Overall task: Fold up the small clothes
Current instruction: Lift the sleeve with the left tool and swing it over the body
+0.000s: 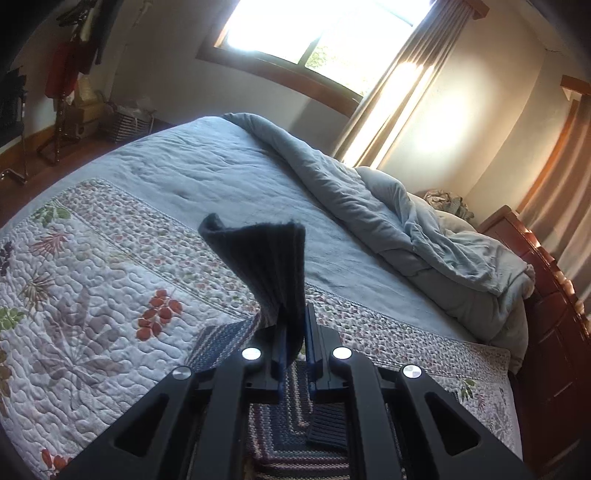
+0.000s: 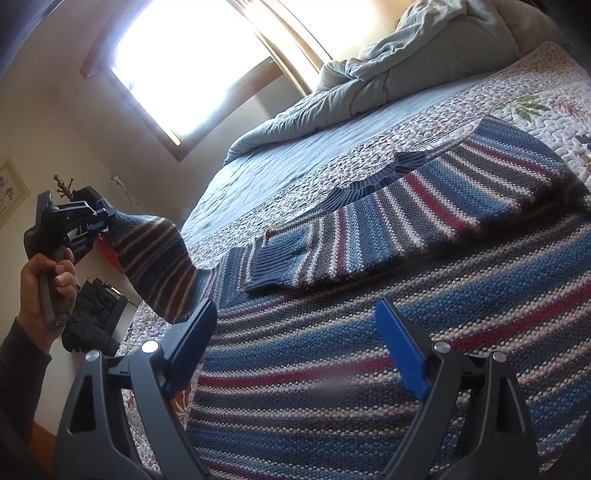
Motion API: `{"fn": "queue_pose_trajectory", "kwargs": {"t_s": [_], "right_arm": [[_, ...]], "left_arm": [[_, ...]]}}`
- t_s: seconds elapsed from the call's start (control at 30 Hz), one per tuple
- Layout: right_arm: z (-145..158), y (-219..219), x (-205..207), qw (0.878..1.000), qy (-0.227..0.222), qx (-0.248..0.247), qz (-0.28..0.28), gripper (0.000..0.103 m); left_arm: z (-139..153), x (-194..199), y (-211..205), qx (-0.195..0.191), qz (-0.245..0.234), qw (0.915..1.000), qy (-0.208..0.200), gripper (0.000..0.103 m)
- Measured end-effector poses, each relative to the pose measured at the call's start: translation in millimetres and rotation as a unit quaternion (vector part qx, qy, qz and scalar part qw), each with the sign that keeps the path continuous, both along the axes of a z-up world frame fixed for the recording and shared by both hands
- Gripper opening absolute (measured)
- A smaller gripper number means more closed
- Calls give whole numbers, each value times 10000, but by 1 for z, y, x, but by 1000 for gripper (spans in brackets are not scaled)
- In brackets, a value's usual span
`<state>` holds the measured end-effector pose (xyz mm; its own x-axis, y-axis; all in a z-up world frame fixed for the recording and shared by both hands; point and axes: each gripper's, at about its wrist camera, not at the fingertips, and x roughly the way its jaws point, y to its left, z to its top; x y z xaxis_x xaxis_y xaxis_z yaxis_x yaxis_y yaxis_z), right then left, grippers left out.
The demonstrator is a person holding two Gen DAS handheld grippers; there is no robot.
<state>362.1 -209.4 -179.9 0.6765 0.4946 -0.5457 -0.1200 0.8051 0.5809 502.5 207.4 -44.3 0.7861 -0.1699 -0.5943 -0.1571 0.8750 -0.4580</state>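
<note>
Sweater: striped knit sweater spread on a floral quilt, one sleeve lifted toward 9 o'clock.
Left gripper: fingers pressed together, pinching the sleeve's dark cuff.
Right gripper: fingers spread, hovering over the sweater, holding nothing.
Handling: looks soft, thick, droopy; ribbed cuffs and hem likely offer the firmest hold.
Room: bedroom; rumpled comforter at 1 o'clock, bright window at 12.

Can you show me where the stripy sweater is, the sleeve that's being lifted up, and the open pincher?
stripy sweater [image 2: 351, 332]: right wrist view, on its body.
lifted sleeve [image 2: 155, 254]: right wrist view, mid-sleeve, below the left gripper [image 2: 105, 221].
right gripper [image 2: 295, 347]: right wrist view, between its open fingertips.
</note>
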Motion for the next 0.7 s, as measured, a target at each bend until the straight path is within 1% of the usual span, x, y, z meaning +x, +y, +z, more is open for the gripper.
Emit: {"fn": "queue_pose_trajectory", "kwargs": {"t_s": [0.2,0.4,0.7], "right_arm": [[2,-6,-1,10000,-20,21,-23,87],[4,-16,-4,10000,-35,14,-49,87],[5,-37,-6,9999,-27,-27,-149,88]], "left_arm": [[2,7,-40,1,-325,9995,-19,8],[-5,12,-82,-55,-648,9979,12,8],[-12,19,-135,-314,-950,9950,-16,8]]}}
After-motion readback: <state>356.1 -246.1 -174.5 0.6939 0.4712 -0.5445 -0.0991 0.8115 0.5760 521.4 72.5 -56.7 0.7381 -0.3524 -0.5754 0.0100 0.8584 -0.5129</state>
